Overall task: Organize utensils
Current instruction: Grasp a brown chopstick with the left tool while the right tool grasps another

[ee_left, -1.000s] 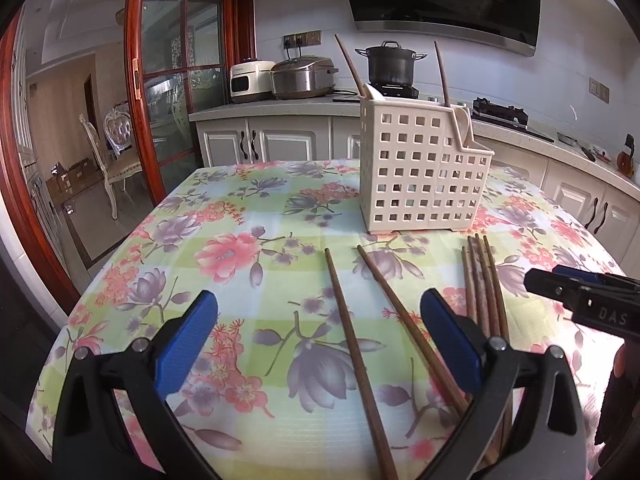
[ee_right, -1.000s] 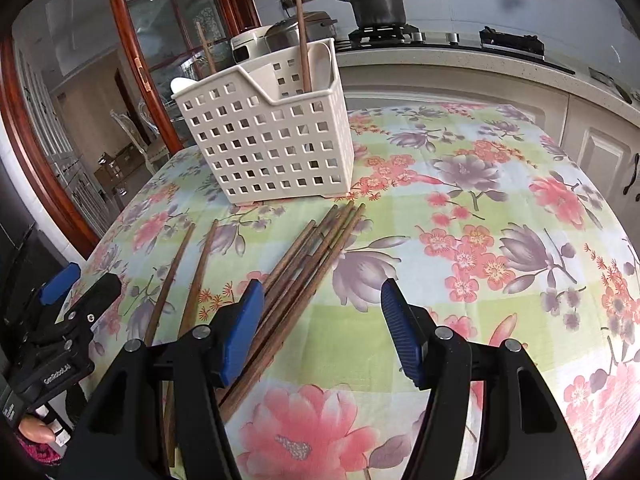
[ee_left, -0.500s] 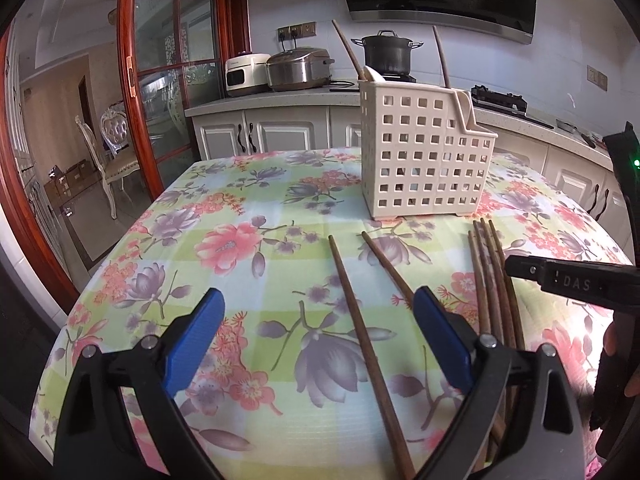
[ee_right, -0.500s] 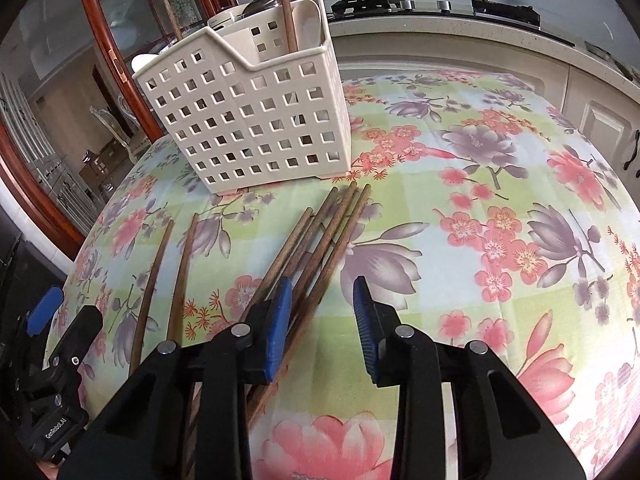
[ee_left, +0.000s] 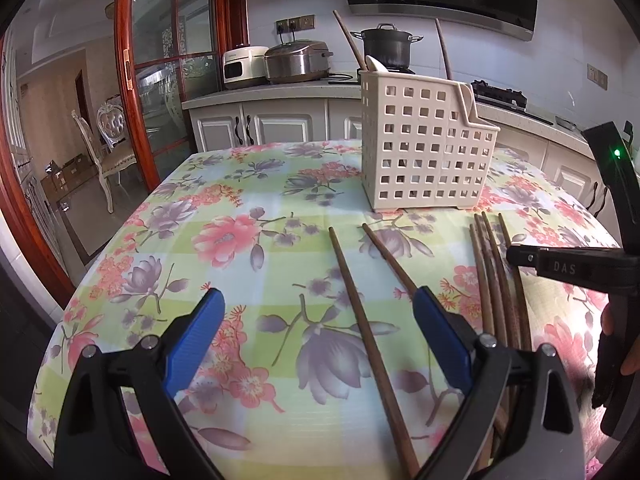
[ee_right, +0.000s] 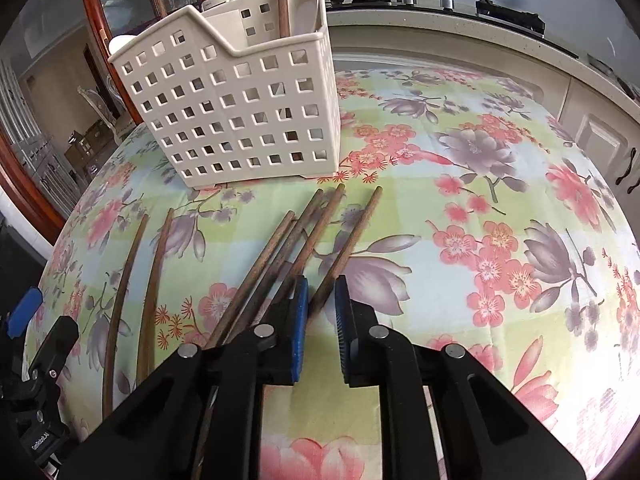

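A white perforated utensil basket [ee_left: 428, 148] [ee_right: 240, 108] stands on the floral table and holds two brown chopsticks and a white spoon. Several brown chopsticks lie in front of it: two apart [ee_left: 360, 312] [ee_right: 124, 296] and a bunch [ee_left: 496, 276] [ee_right: 280, 252]. My right gripper [ee_right: 322, 312] is down at the bunch, its blue pads nearly closed around the rightmost chopstick [ee_right: 352, 236]. My left gripper [ee_left: 316, 340] is open and empty, hovering over the two separate chopsticks. The right gripper also shows in the left wrist view [ee_left: 560, 268].
The table [ee_right: 500, 208] has a floral cloth and a rounded edge. Behind it runs a kitchen counter [ee_left: 280, 88] with rice cookers, a pot [ee_left: 386, 46] and a stove. A red-framed glass door [ee_left: 160, 60] and a chair [ee_left: 108, 136] are at left.
My right gripper moved down to the chopstick bunch and narrowed from wide open to nearly closed around the rightmost chopstick, which shifted apart from the bunch. My left gripper drew back a little, staying open.
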Tool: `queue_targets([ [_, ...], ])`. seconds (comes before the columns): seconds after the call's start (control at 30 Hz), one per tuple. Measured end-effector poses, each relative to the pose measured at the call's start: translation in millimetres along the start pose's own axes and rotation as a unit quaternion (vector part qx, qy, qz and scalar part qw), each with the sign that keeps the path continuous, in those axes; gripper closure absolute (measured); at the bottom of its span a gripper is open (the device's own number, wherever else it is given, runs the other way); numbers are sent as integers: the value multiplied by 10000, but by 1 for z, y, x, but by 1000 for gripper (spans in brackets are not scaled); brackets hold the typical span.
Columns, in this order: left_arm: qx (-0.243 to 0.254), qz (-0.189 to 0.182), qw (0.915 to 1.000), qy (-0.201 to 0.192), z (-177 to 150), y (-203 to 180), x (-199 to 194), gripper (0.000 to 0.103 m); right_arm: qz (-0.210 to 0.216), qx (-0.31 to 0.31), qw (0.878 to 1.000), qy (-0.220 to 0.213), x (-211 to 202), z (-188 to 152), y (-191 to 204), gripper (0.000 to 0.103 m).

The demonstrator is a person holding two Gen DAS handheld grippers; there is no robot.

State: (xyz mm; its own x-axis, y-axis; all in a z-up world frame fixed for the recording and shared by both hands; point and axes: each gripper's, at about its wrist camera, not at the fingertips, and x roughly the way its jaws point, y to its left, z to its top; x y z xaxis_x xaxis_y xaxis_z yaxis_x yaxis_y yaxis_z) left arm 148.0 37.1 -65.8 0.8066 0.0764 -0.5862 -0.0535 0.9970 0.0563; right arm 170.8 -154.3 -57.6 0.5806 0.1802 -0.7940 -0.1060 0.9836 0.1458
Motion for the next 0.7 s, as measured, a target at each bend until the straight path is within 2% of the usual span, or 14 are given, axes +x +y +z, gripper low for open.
queue_targets([
  [0.17,-6,14,10000,86,1,-1,5,11,-13,31,10000,32,7,8,0,92],
  [0.37,3,1,9998,216,4,-1,11,11,-11,-489,9988,22,8,9,3,93],
  [0.57,-31,-32,9995,305,6,0,15,11,44,-943,9952,251,-3,0,-5,94],
  [0.7,-87,-45,9993,362,9,0,17,11,42,-890,9957,244,-4,-1,-6,90],
])
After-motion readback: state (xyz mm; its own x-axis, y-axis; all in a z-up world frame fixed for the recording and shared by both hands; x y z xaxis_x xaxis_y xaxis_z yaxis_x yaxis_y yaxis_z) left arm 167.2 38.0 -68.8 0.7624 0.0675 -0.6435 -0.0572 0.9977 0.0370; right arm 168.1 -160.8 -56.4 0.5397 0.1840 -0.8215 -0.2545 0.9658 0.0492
